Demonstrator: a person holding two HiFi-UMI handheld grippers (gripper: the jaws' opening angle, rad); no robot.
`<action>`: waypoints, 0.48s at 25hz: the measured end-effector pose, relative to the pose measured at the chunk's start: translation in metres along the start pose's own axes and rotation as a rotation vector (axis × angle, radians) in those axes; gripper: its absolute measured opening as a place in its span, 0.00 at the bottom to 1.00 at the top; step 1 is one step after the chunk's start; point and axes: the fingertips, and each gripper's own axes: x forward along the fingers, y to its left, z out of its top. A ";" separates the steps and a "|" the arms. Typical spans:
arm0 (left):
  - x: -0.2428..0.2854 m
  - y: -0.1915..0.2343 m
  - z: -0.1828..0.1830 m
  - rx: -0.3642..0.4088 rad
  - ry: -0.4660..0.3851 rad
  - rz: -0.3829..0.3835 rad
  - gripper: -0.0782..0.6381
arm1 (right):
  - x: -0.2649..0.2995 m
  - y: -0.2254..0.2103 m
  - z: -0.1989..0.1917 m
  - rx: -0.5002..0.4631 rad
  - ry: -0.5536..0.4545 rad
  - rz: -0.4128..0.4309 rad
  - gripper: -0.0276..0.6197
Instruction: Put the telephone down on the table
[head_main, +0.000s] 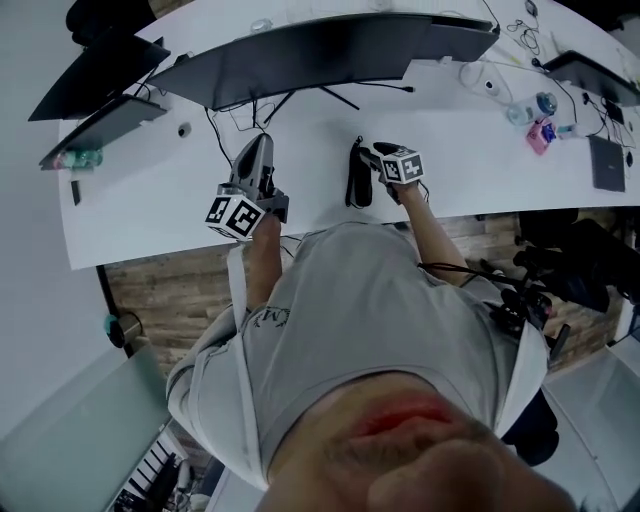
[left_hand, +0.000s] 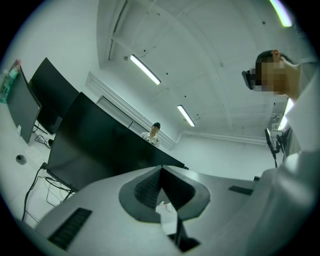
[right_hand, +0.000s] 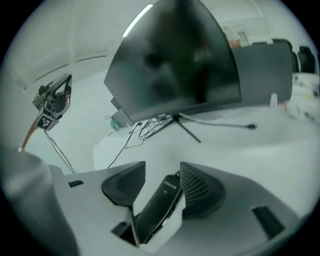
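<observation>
so the slim black telephone handset is lying flat on the white tabletop, in front of the big dark curved monitor and just beside the right gripper. in the right gripper view the jaws of the right gripper are spread apart and angled down at the tabletop. the handset shows in the gap between them. there's a clear strip of white between it and the pad on the left of that view. the other pad overlaps its top end, so i can't tell if it's touching there. it doesn't look clamped though.

the left gripper is held out level over the tabletop, off to the left of the phone and well apart from it. its own view shows the jaws closed up, tips meeting, nothing pinched in them. that view looks across the back edge of the monitor towards the ceiling lights. black cables trail under the monitor.
</observation>
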 end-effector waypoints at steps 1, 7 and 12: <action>0.002 0.002 0.001 0.013 0.003 -0.002 0.12 | -0.010 0.005 0.021 -0.048 -0.034 -0.042 0.38; 0.026 0.002 0.006 0.142 0.058 -0.094 0.12 | -0.064 0.065 0.156 -0.292 -0.302 -0.139 0.29; 0.053 -0.005 0.016 0.181 0.047 -0.156 0.12 | -0.120 0.118 0.234 -0.356 -0.506 -0.133 0.14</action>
